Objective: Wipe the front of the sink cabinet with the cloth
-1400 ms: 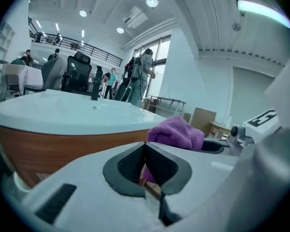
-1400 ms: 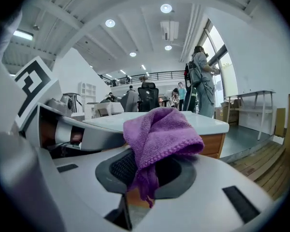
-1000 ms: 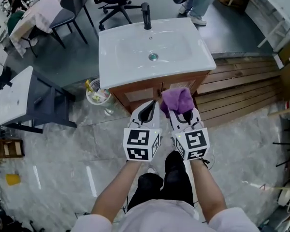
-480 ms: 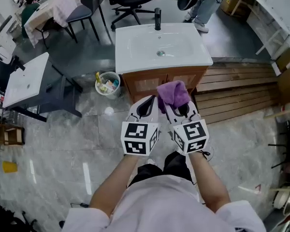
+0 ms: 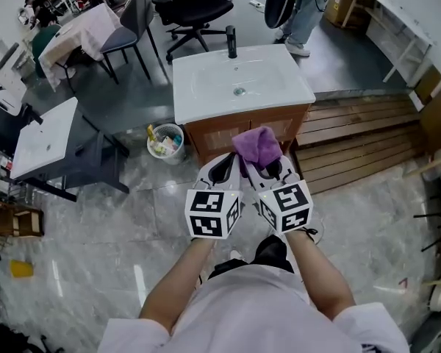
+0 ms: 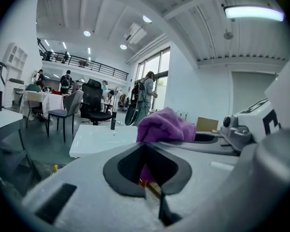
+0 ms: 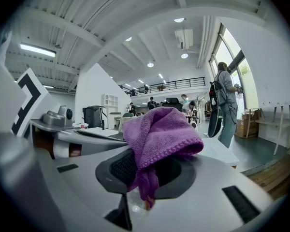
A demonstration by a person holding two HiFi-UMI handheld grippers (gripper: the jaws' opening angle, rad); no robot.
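Observation:
The sink cabinet has a white basin (image 5: 239, 87) with a black faucet (image 5: 231, 41) and a wooden front (image 5: 217, 136). A purple cloth (image 5: 257, 145) is bunched in my right gripper (image 5: 270, 166), which is shut on it just short of the cabinet front; I cannot tell whether cloth and wood touch. In the right gripper view the cloth (image 7: 159, 132) spills up out of the gripper (image 7: 146, 175). My left gripper (image 5: 224, 168) sits close beside it on the left, shut and empty. In the left gripper view that gripper (image 6: 146, 153) shows nothing between its jaws, with the cloth (image 6: 165, 125) just beyond.
A small waste bin (image 5: 165, 140) stands on the floor left of the cabinet. A wooden slatted platform (image 5: 360, 134) lies to the right. A second white basin on a dark stand (image 5: 44, 138) is at the left. Chairs and a standing person (image 5: 305, 6) are behind the sink.
The view has drawn back from the cabinet, so the sink looks smaller and farther. Both grippers stay side by side with the cloth still held in the right one.

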